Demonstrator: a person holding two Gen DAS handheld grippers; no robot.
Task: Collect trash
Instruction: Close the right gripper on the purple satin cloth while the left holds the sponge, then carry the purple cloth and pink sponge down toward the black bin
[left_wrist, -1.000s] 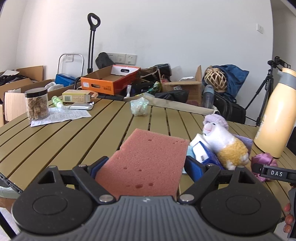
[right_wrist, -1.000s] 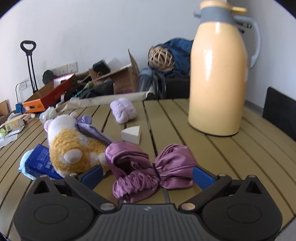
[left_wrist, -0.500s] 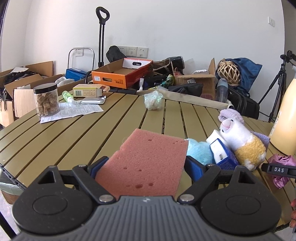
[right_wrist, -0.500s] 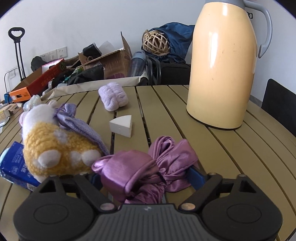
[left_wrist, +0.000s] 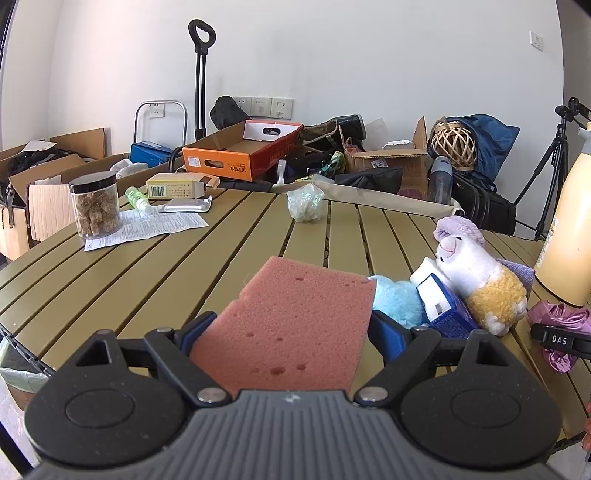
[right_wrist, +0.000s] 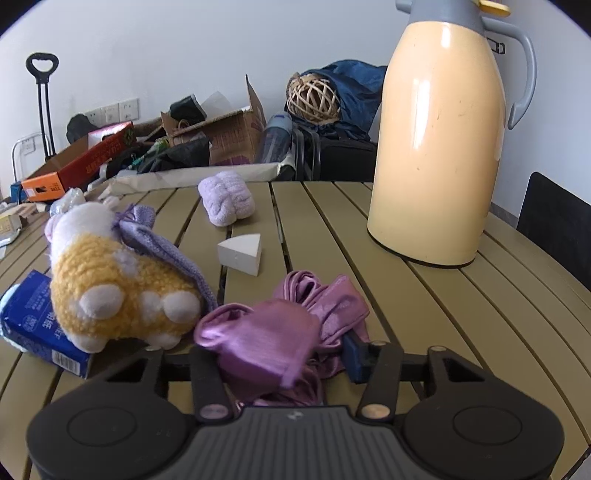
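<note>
My left gripper (left_wrist: 288, 332) is shut on a pink sponge (left_wrist: 291, 325) and holds it above the slatted table (left_wrist: 184, 258) near its front edge. My right gripper (right_wrist: 280, 350) is shut on a purple satin cloth (right_wrist: 280, 328), lifted slightly off the table beside a yellow and white plush sheep (right_wrist: 110, 277). The cloth (left_wrist: 561, 325) and the sheep (left_wrist: 476, 277) also show at the right in the left wrist view.
A blue box (right_wrist: 37, 321), a white wedge (right_wrist: 240, 254), a lilac towel roll (right_wrist: 227, 203) and a tall cream thermos (right_wrist: 439, 147) stand on the table. A jar (left_wrist: 96, 205), a leaflet (left_wrist: 147, 227), a crumpled bag (left_wrist: 306, 202) lie farther left. Boxes clutter the floor behind.
The right gripper closed on the purple cloth and lifted it. The left gripper drew back and to the left with the sponge still in it.
</note>
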